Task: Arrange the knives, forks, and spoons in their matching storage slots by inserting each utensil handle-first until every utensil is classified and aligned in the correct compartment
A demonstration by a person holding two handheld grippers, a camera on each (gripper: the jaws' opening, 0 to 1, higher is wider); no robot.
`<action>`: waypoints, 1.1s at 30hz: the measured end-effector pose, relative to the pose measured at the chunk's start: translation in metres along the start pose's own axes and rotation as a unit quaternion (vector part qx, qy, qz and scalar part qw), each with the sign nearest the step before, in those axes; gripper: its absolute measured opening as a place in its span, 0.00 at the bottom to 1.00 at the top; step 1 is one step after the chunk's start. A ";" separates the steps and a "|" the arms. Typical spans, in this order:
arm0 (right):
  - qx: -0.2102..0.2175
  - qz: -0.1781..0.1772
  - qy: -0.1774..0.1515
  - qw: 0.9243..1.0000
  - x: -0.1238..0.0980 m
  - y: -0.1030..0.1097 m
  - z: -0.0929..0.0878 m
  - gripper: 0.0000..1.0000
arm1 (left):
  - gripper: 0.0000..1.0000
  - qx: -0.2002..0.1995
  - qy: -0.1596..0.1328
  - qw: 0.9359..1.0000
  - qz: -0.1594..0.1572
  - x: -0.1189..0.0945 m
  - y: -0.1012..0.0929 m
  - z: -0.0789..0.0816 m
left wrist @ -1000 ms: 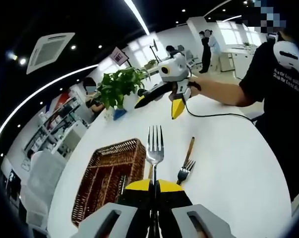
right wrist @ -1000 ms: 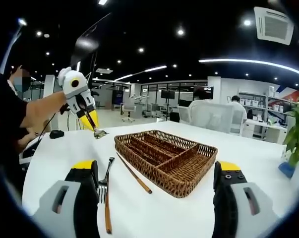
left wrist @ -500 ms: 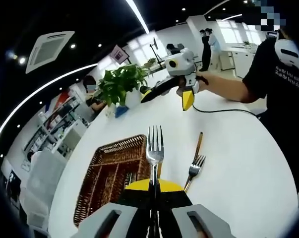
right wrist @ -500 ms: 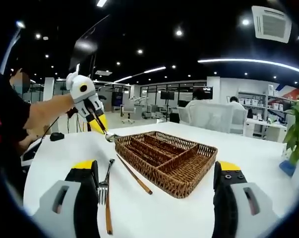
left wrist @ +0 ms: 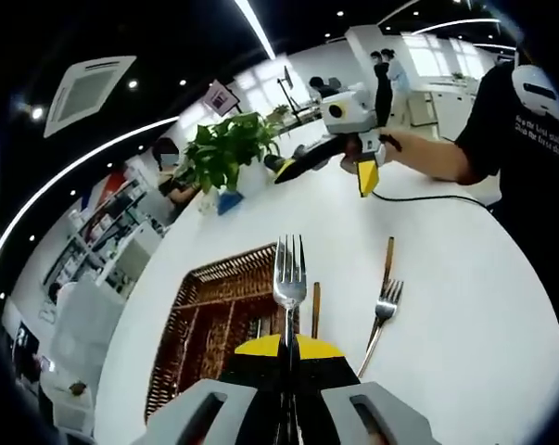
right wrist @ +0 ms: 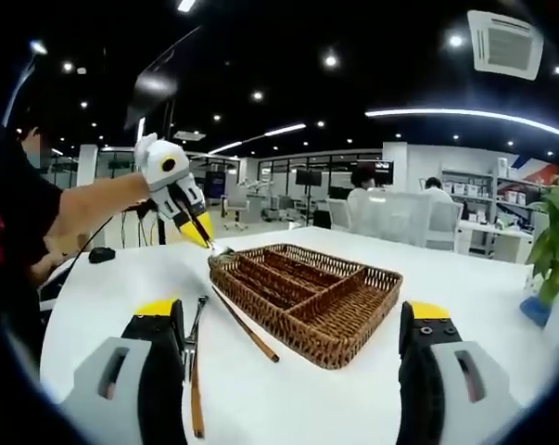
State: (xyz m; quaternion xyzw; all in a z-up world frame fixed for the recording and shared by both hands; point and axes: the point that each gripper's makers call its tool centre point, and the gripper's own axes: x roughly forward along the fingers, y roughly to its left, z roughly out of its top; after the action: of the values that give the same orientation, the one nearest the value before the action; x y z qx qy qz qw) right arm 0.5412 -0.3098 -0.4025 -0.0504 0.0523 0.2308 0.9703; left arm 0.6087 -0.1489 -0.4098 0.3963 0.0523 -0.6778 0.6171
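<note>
Wicker storage tray, woven brown and split into long slots with one wider compartment, sits on the smooth white round table. Just beside its near edge lies a slim brown chopstick-like stick, then a wooden-handled fork flat on the tabletop. The left gripper pinches a shiny steel fork, tines pointing away, over the tray's near edge. The right gripper stands with its yellow-tipped jaws spread wide, holding nothing.
</note>
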 end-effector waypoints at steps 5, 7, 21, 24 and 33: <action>0.003 0.002 0.003 1.000 0.001 -0.002 -0.004 0.99 | 0.02 0.004 0.006 1.000 0.002 0.004 0.014 -0.004; 0.006 0.003 0.005 1.000 0.002 -0.002 -0.005 0.99 | 0.02 0.005 0.008 1.000 0.002 0.005 0.019 -0.005; 0.013 -0.009 0.011 1.000 0.002 -0.013 -0.011 0.99 | 0.02 0.019 0.019 1.000 -0.005 0.020 0.059 -0.013; 0.012 -0.008 0.015 1.000 0.002 -0.013 -0.013 0.99 | 0.02 0.021 0.024 0.999 -0.005 0.022 0.068 -0.017; 0.015 -0.008 0.013 1.000 0.003 -0.014 -0.013 0.99 | 0.02 0.030 0.029 0.999 0.004 0.030 0.098 -0.026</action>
State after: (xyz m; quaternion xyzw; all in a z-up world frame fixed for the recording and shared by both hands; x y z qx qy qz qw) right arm 0.5491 -0.3230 -0.4144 -0.0387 0.0680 0.2214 0.9720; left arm 0.7092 -0.1807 -0.4046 0.4343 0.0484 -0.6645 0.6062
